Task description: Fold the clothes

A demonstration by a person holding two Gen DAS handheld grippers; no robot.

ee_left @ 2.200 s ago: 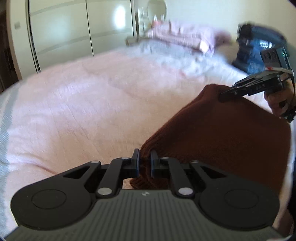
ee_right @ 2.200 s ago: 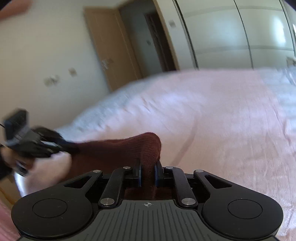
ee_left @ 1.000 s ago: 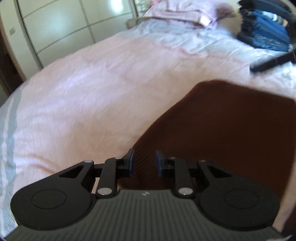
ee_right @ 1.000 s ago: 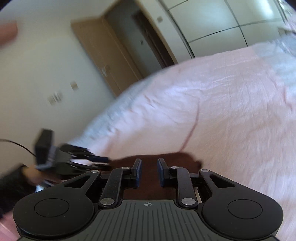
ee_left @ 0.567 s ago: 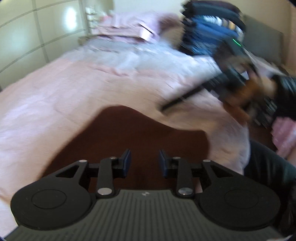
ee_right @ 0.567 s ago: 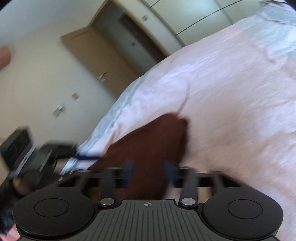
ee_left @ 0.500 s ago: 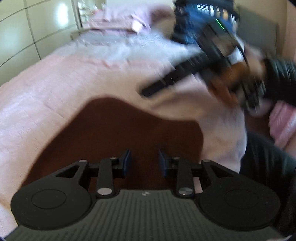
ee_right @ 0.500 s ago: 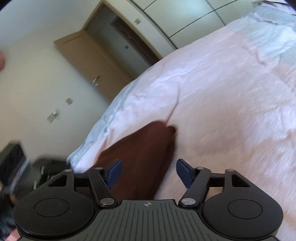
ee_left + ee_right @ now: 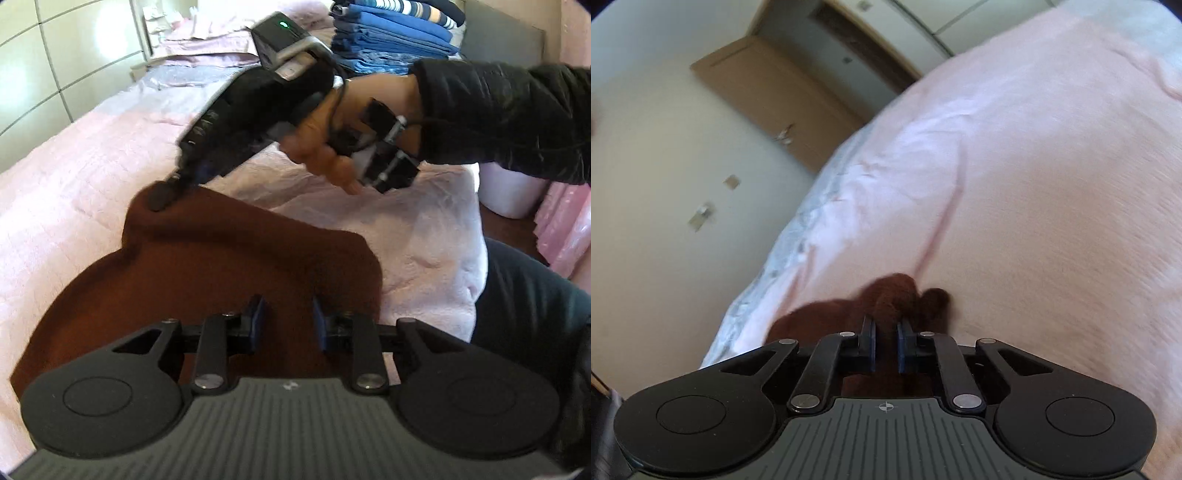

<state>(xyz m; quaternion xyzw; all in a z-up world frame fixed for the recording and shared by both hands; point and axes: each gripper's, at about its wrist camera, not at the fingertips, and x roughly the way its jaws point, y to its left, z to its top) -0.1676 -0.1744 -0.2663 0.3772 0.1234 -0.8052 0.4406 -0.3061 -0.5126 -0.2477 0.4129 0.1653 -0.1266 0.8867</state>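
A brown knit garment (image 9: pixel 221 266) lies spread on the pink bed cover (image 9: pixel 74 166). My left gripper (image 9: pixel 286 319) hovers over its near part. The jaws stand a little apart and are closing, with flat fabric below the gap and no fold pinched. In the left wrist view my right gripper (image 9: pixel 159 197), held by a hand (image 9: pixel 325 147), reaches down to the garment's far corner. In the right wrist view the right gripper (image 9: pixel 885 328) is closing, and a bunched fold of the garment (image 9: pixel 894 291) is pinched between its pads.
Folded blue clothes (image 9: pixel 391 33) are stacked at the head of the bed beside pink linens (image 9: pixel 207 40). A dark sleeve (image 9: pixel 498 114) and a leg (image 9: pixel 524 306) are at the right bed edge. A white tub (image 9: pixel 509 192) stands on the floor. A door (image 9: pixel 775 103) is beyond the bed (image 9: pixel 1052 221).
The right gripper opened wide, let the garment go, then came down on its far corner and closed. The left gripper swung right over the garment, which now lies flat.
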